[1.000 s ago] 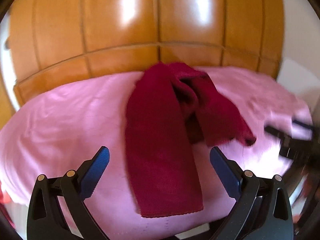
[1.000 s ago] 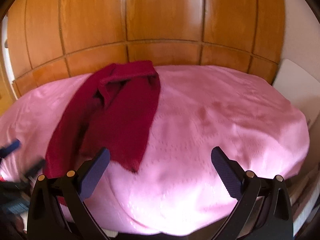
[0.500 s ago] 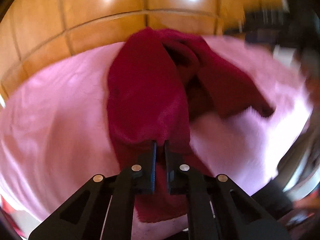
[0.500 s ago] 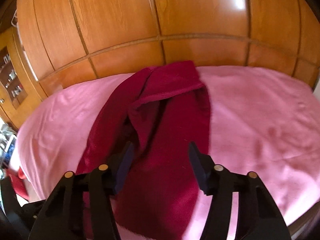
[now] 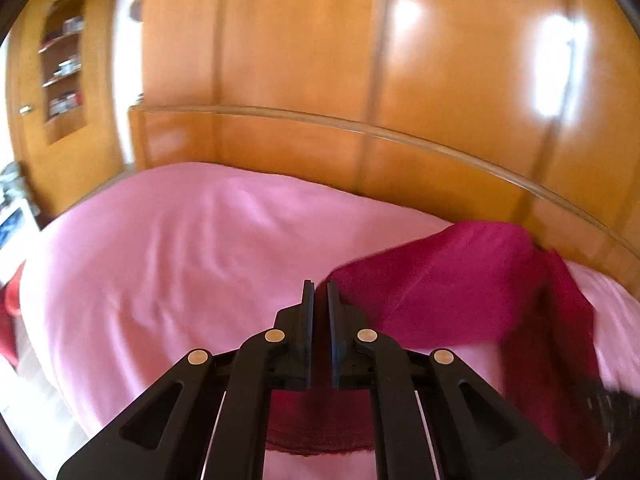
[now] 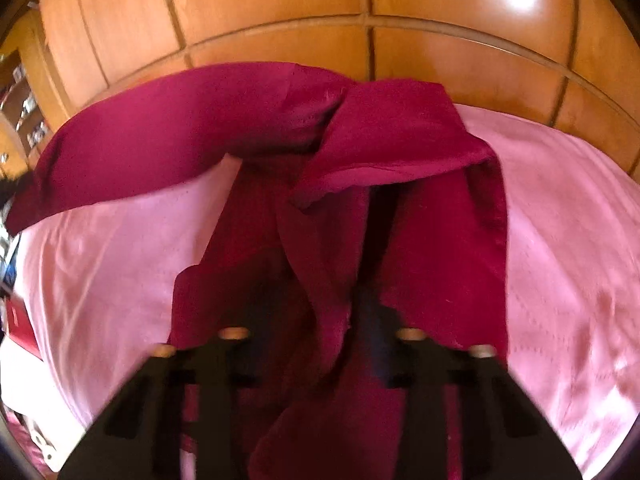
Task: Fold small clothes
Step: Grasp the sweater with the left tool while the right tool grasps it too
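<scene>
A dark red knitted garment (image 6: 384, 148) lies on the pink bedspread (image 6: 568, 240), its legs spread apart. My left gripper (image 5: 318, 292) is shut on one leg of the red garment (image 5: 448, 280) and holds it lifted to the left; that leg stretches left in the right wrist view (image 6: 152, 136). My right gripper (image 6: 320, 320) is blurred and low over the other leg; the fabric runs between its fingers, and how far they are closed is unclear.
A wooden headboard and panelled wall (image 5: 360, 80) stand right behind the bed. A recessed shelf (image 5: 64, 68) is at the far left. Red and white items (image 6: 20, 320) lie off the bed's left edge.
My left gripper, shut on a leg, has swung left and pulled that leg out sideways. My right gripper has narrowed and moved down onto the other leg.
</scene>
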The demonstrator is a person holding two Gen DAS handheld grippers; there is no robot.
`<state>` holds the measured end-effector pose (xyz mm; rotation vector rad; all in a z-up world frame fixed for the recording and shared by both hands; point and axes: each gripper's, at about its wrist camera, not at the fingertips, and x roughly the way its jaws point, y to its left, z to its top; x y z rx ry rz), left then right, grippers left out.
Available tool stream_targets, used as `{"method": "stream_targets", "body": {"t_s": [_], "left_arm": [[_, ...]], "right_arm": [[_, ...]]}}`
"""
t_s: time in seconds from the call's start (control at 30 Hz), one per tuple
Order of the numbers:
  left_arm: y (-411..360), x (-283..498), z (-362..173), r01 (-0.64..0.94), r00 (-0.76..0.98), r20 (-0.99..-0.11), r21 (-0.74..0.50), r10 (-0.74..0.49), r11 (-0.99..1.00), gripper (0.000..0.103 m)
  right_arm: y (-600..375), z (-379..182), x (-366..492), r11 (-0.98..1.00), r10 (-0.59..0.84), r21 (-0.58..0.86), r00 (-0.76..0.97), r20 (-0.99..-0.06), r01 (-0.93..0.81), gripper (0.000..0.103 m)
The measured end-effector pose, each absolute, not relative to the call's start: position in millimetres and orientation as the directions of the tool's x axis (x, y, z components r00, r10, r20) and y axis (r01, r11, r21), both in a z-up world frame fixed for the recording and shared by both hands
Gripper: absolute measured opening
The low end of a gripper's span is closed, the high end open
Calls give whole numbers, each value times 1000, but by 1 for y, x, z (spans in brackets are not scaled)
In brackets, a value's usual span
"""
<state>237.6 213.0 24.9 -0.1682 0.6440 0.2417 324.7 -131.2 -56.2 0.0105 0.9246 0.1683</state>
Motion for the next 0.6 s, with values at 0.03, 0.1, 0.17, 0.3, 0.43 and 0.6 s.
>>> {"method": "stream_targets", "body": {"t_s": [0.03,0.1,0.17,0.3,0.43,0.6], "left_arm": [[219,252,24,-306,758,-622,-71,197,950,5],[228,265,20,-356,732,-641,-74,230,931,14],[232,281,19,-375,726,-652,-108,219,921,45],[219,266,13,-338,753,-625,-100,205,936,60],[186,250,-9,-170,747,-662,-104,60,980,60],[128,226,-44,56,676,-721,-157,-153,986,60]], "right_arm": [[-129,-56,325,987,135,59,590,-796,-147,9],[-126,-50,321,984,142,45,598,-789,-174,7],[-133,-36,315,980,173,72,616,-769,-185,6],[-172,-1,309,986,162,99,680,-715,-131,6],[-240,29,307,999,7,34,746,-666,22,6],[-336,40,332,931,-361,-198,697,-620,306,6]]}}
